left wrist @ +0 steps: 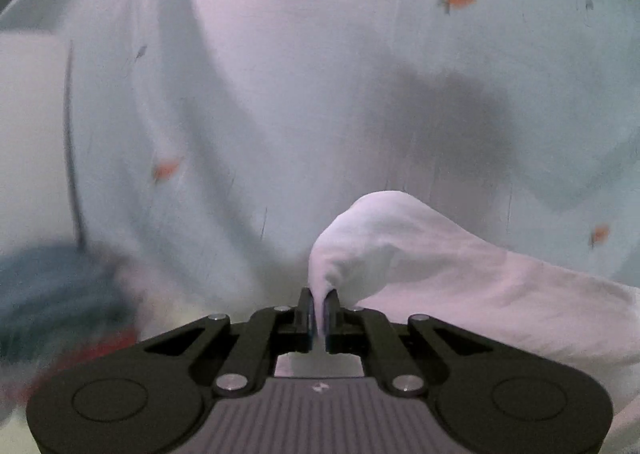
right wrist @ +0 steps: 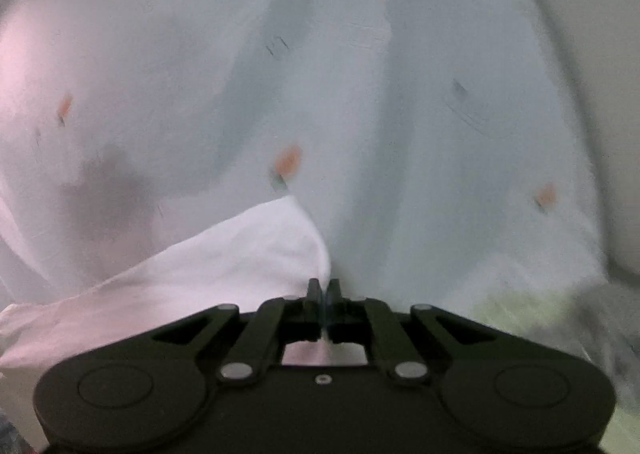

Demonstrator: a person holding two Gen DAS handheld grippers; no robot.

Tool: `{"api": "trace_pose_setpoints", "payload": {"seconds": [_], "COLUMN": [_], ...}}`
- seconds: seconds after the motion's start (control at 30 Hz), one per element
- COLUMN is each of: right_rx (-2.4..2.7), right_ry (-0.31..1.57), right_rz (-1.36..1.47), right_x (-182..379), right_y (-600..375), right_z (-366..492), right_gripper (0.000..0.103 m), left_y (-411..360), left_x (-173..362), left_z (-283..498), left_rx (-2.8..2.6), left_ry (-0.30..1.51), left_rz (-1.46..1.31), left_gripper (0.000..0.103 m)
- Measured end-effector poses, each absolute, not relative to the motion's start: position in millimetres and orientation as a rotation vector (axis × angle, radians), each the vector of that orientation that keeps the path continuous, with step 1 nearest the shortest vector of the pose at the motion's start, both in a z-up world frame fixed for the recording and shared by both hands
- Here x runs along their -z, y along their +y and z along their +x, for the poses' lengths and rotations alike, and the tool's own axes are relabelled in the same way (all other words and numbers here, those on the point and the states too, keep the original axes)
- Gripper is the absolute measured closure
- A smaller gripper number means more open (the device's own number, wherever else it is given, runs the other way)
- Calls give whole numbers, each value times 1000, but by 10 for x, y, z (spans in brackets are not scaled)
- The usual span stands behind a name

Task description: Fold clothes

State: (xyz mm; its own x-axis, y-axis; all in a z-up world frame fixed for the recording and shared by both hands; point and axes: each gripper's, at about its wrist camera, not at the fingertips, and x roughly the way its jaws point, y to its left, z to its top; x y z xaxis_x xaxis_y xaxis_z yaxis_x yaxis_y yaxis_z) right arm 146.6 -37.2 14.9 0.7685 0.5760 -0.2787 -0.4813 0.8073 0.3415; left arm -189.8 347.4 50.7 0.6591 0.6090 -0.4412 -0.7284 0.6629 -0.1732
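Observation:
A white garment [left wrist: 304,101] with small orange and dark prints fills the left wrist view, hanging in soft folds. My left gripper [left wrist: 319,300] is shut on a bunched edge of this garment, which rises as a white hump [left wrist: 384,230] just past the fingers and runs off to the right. The same white garment [right wrist: 360,85] fills the right wrist view. My right gripper [right wrist: 323,288] is shut on another part of its edge, a white fold [right wrist: 240,250] stretching away to the left. Both views are blurred.
A blurred blue-green and red heap [left wrist: 52,294] lies at the lower left of the left wrist view, beside a pale surface [left wrist: 28,125]. A yellowish-green patch [right wrist: 532,314] shows at the lower right of the right wrist view, with a pale background [right wrist: 608,53] behind.

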Motion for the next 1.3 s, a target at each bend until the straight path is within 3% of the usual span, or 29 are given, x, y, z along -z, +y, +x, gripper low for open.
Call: {"api": "trace_pose_setpoints", "payload": {"seconds": [0.2,0.27,0.37,0.4,0.47,0.53,0.57,0.63,0.67,0.73,0.83,0.9,1.07,1.2,1.3], "right_rx": [-385,-356,-355,-362,-369,-374,-371,-372,-376,-385,-446,-471,-446,-340,-291], "right_ry": [816,947,960,936,887,826,808,772,755,720,674,656,715,902,931], "right_rz": [133,103,87,87,80,51,36,19,18,16,62,83,-22,-102,-87], "right_x": [1025,1274,1268,1195,1100,945,917,869,848,805,744,736,1066,1509,1624], "right_y": [-803,-834,-809,-789,-788,-762,-741,-687,-654,-587,-494,-402,-2,177,53], "right_z": [822,652,543,577,583,687,713,789,838,937,1062,1172,1641,2037,2106], "right_gripper": [99,98,89,84,51,40,25,8,5,2,0,0,0,3,26], "left_y": [3003,2887,2840,2835,2815,2788,2757,2701,2667,2579,2486,2449,2357,2283,2255], "left_x": [735,952,919,882,791,745,727,694,667,585,483,454,382,323,304], "left_z": [-2482,-2602,-2672,-2687,-2727,-2744,-2743,-2736,-2717,-2672,-2622,-2600,-2546,-2488,-2398], "left_rx": [-785,-780,-778,-778,-780,-791,-799,-814,-817,-825,-834,-846,-877,-900,-899], "left_ry": [829,911,901,887,840,807,794,768,758,729,687,684,678,680,688], "left_rz": [-662,-720,-718,-711,-698,-684,-675,-656,-640,-595,-528,-519,-497,-477,-466], "left_gripper": [96,94,91,87,81,76,74,58,53,31,10,5,5,5,5]}}
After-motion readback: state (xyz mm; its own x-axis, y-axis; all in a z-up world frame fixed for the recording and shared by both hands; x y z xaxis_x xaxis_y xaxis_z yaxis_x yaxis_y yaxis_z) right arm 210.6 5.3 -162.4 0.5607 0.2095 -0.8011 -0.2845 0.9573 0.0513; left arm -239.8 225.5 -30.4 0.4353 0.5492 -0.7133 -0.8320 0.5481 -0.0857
